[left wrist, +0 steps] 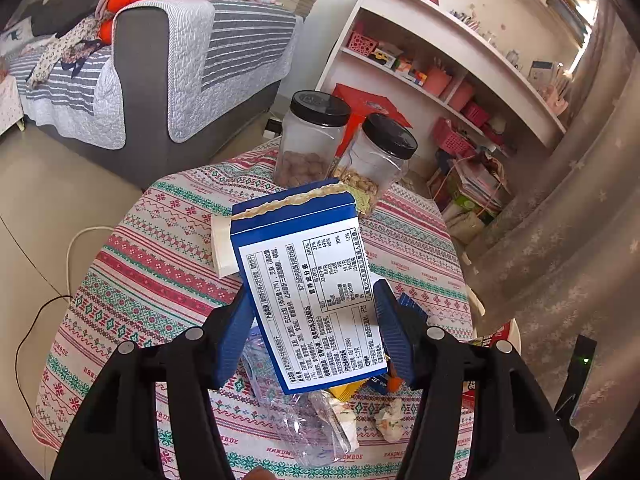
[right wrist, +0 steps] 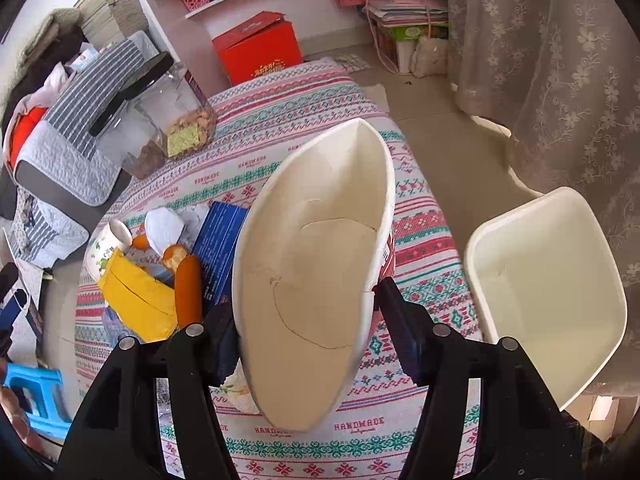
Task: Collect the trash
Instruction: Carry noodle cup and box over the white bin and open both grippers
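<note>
My left gripper [left wrist: 314,336] is shut on a blue and white snack box [left wrist: 308,280] and holds it above the patterned tablecloth [left wrist: 160,248]. Under it lie a clear plastic bag [left wrist: 304,424] and crumpled tissue [left wrist: 390,420]. My right gripper [right wrist: 308,320] is shut on a squashed white paper bowl [right wrist: 316,264], mouth towards the camera. To its left lies a trash pile: a yellow wrapper [right wrist: 136,300], an orange sausage-like piece [right wrist: 188,292], a blue box [right wrist: 220,248] and a small paper cup [right wrist: 106,246].
Two black-lidded clear jars [left wrist: 316,140] with snacks stand at the table's far side. A white bin [right wrist: 548,280] stands open to the right of the table. A sofa [left wrist: 160,80], shelves [left wrist: 440,60], a red box [right wrist: 260,48] and a curtain [right wrist: 560,60] surround the table.
</note>
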`<control>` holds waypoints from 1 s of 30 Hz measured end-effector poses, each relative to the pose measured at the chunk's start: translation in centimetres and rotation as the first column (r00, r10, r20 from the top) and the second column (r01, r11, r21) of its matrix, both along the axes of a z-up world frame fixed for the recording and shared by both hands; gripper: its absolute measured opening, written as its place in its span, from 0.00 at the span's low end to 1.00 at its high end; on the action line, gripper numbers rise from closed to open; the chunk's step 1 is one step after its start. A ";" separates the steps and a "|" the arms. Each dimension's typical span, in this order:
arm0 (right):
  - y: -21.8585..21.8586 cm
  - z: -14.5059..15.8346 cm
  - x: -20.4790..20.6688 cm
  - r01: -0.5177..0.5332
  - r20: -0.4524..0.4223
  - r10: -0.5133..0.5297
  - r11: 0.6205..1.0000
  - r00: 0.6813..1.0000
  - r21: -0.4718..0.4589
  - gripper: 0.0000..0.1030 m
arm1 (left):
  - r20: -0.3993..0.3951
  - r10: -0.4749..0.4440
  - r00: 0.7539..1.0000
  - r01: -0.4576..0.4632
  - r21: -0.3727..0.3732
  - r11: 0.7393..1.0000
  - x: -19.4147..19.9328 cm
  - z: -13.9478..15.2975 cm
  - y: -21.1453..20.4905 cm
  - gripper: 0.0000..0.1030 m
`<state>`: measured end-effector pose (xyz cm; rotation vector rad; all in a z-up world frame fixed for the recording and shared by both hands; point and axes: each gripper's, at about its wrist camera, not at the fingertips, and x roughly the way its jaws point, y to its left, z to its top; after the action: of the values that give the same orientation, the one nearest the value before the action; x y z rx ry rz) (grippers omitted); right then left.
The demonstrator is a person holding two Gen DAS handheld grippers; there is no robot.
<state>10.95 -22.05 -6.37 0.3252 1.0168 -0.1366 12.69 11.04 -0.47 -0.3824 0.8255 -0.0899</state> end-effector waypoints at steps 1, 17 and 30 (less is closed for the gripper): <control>-0.6 0.4 -0.2 0.017 0.014 -0.017 1.000 1.000 -0.010 0.58 | 0.001 -0.006 1.000 0.006 0.000 1.000 0.0 0.0 -0.4 0.57; -11.8 1.6 -6.0 0.357 0.066 -0.351 0.919 0.934 -0.170 0.69 | 0.017 -0.166 0.986 0.165 0.033 0.986 -0.1 -0.1 -9.0 0.57; -18.5 5.8 -12.3 0.529 0.269 -0.465 0.806 0.843 -0.267 0.90 | 0.011 -0.436 0.900 0.434 0.063 0.899 -2.1 -1.8 -24.2 0.57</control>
<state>-1.39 -40.59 -0.53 0.2848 0.6786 -0.7405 10.54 -13.16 -2.25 -0.1336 0.8760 -0.4870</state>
